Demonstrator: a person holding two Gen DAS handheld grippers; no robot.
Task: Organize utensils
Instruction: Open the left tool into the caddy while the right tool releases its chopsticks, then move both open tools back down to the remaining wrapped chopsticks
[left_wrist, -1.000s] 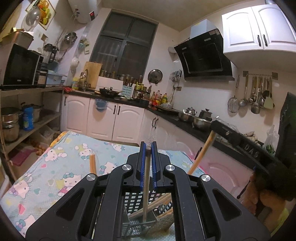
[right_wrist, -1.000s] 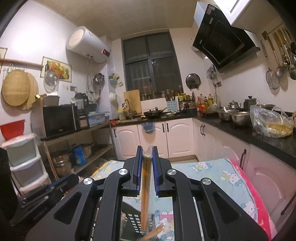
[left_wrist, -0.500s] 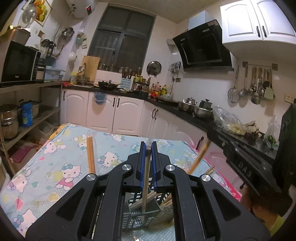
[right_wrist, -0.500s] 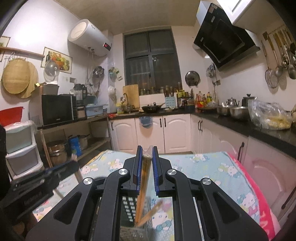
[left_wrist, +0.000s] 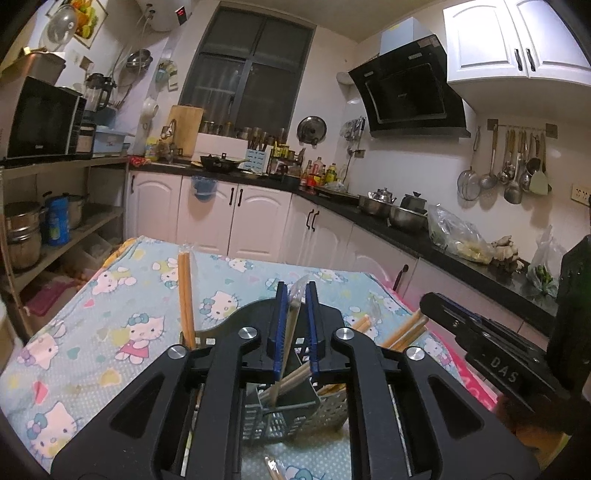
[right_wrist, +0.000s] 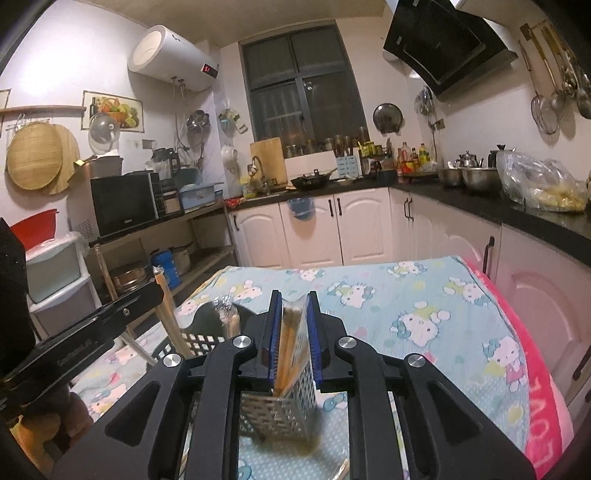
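Observation:
My left gripper (left_wrist: 294, 291) is open a little; a plastic-wrapped pair of wooden chopsticks (left_wrist: 288, 339) leans loose between its blue pads, its lower end in the grey utensil caddy (left_wrist: 291, 406). More wrapped chopsticks (left_wrist: 185, 295) stand in the caddy's left compartment and others (left_wrist: 402, 328) lean right. My right gripper (right_wrist: 294, 299) is also slightly open around another wrapped chopstick pair (right_wrist: 290, 343) standing in the perforated caddy (right_wrist: 280, 413). The left gripper's body (right_wrist: 92, 332) shows at the left of the right wrist view.
The caddy stands on a table with a Hello Kitty cloth (left_wrist: 110, 325). A loose chopstick packet (left_wrist: 275, 469) lies on the cloth near me. White cabinets and a black counter (right_wrist: 535, 218) run along the right. Shelves (left_wrist: 55, 221) stand left.
Both grippers have lowered toward the caddy and opened slightly. The chopstick pairs now rest in the caddy and lean loose between the pads.

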